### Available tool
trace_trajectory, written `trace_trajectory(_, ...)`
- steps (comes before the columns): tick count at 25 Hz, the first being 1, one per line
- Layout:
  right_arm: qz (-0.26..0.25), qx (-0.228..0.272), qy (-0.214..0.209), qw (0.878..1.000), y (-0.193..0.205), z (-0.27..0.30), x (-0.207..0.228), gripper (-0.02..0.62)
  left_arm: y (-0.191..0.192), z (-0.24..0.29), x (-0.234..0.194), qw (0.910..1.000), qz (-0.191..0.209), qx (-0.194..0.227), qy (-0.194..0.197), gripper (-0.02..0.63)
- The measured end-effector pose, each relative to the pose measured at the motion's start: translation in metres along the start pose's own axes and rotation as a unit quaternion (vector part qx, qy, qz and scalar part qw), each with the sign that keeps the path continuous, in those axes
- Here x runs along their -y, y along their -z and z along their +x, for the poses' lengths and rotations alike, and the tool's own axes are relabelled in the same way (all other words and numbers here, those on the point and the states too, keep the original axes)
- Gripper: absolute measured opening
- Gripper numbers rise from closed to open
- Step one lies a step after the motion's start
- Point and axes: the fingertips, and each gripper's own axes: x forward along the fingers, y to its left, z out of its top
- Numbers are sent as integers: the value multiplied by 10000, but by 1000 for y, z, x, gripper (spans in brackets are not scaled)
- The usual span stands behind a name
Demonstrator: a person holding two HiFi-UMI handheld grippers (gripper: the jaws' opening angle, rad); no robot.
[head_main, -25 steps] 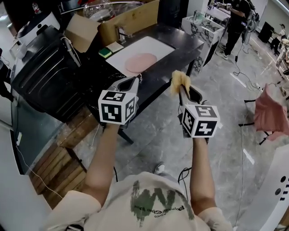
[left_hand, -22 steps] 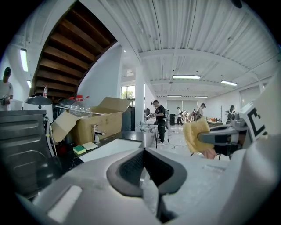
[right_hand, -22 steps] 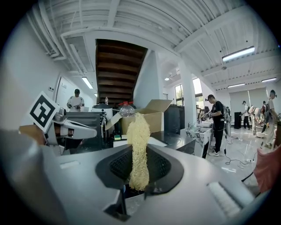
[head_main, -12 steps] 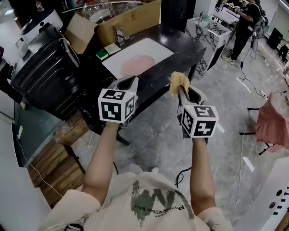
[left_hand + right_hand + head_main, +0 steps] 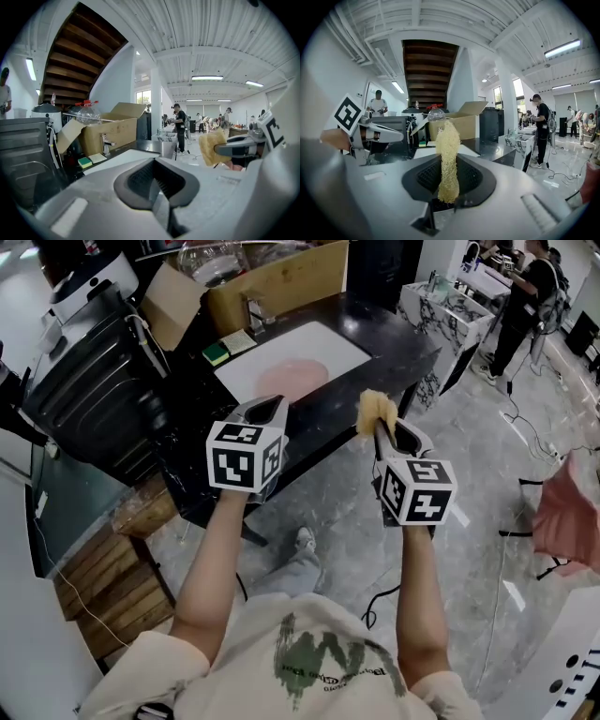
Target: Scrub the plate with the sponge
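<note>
- Plate [image 5: 292, 377], pink and round, lies flat on a white mat [image 5: 323, 341] on the dark worktop [image 5: 398, 345], well apart from both tools.
- Sponge [image 5: 377, 409], a pale yellow fibrous pad, stands upright in the right tongs [image 5: 382, 432]. They are clamped on its lower end only, so most of it rises free above the jaws.
- Risk: with so little of the pad gripped, pressing it on the plate may fold it over or drag it out of the jaws.
- Risk: the plate sits loose on the mat, so it is likely to slide or turn under a sideways scrub. The left tongs [image 5: 157, 192] are closed together on nothing and too far away to steady it.
- Risk: a green-and-yellow sponge [image 5: 217, 353] lies at the mat's far corner, and a wide stroke could knock it.
- Pose: both forearms reach forward roughly parallel, with the tongs side by side and aimed at the worktop. They hang over the floor, short of the worktop's near edge.
</note>
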Motion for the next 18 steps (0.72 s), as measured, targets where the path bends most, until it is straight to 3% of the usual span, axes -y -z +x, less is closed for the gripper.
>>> trace_trajectory(9, -151, -128, -250, 9995, -8, 61, 13, 61, -4, 46, -37, 9995, -183, -24, -238, 2)
trace_trajectory(18, -367, -317, -622, 9969, -35, 158, 26, 61, -15, 112, -94, 9976, -390, -184, -543, 2)
